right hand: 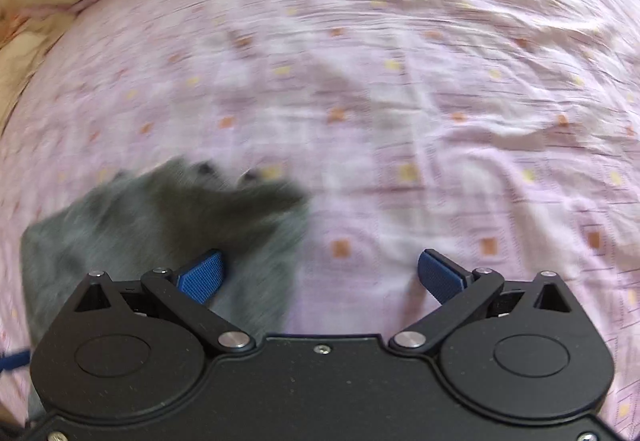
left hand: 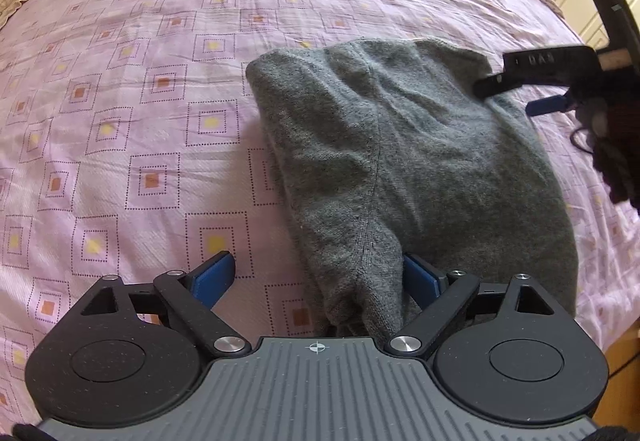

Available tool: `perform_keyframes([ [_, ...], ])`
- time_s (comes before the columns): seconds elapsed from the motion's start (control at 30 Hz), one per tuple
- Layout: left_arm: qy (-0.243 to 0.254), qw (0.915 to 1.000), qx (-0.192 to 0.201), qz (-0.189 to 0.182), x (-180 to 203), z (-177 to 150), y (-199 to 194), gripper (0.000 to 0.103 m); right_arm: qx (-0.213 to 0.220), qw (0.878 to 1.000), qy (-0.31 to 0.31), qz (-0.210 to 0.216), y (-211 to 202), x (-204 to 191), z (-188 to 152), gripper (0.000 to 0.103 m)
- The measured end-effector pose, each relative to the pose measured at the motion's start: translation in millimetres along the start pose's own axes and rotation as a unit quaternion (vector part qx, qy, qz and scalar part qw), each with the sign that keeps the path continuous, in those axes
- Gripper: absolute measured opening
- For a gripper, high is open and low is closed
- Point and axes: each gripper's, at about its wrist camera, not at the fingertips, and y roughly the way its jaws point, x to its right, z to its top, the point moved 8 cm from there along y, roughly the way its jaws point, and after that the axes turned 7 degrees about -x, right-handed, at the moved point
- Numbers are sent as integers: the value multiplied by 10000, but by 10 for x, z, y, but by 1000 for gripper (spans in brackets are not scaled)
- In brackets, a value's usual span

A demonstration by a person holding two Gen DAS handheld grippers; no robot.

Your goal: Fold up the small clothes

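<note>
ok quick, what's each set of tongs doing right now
left tongs: open, the grey knit garment between the fingers, not clamped.
right tongs: open, holding nothing.

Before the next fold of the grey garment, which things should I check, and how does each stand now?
1. Left gripper jaws open: ok, spread wide.
2. Left gripper placed on the grey garment: ok, its near end lies between the blue pads.
3. Right gripper jaws open: ok, nothing between them.
4. Right gripper lined up with the garment: not ok, only its left finger is over the cloth; the gap faces bare pink bedsheet.
5. Right wrist view steady: not ok, blurred by motion.
6. Garment lies flat: cannot tell, it shows wrinkles and bunched edges.
</note>
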Motion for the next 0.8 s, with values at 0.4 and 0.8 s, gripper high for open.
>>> perform_keyframes([
  [0.4,-182,9996,210,95,-75,50,-108,92,889,9945,447,336,-642,251,-99,103],
  [0.8,-768,9930,690,570,-235,111,-495,95,1166,9925,-297,221,-1162,28,-849,103],
])
